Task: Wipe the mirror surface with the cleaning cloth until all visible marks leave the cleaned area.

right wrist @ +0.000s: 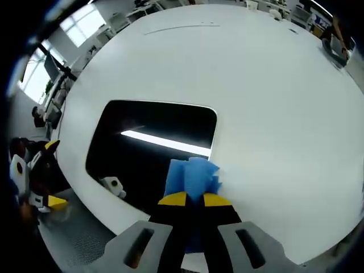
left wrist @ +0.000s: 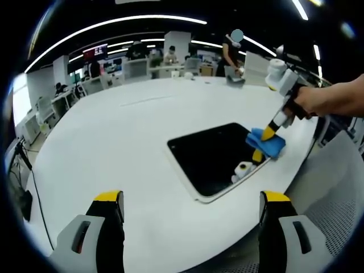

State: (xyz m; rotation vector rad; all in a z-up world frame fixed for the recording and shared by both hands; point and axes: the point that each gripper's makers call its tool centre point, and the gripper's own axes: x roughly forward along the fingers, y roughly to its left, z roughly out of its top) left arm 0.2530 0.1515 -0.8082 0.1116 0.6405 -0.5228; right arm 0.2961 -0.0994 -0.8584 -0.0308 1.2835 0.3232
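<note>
A rectangular mirror (left wrist: 213,156) (right wrist: 142,142) with a white rim lies flat on the white table (left wrist: 114,148) (right wrist: 273,102), dark and reflecting a ceiling light. My right gripper (right wrist: 194,199) (left wrist: 263,143) is shut on a blue cleaning cloth (right wrist: 192,175) (left wrist: 266,143), pressing it on the mirror's edge nearest that hand. In the left gripper view a hand (left wrist: 330,101) holds that gripper at the right. My left gripper (left wrist: 190,207) stands open above the table's near edge, apart from the mirror; it also appears at the left as the left gripper (right wrist: 34,176).
The table edge curves close in front of both grippers. Grey perforated flooring (left wrist: 335,210) lies beyond it. Desks, monitors and several people stand at the far side of the room (left wrist: 170,57).
</note>
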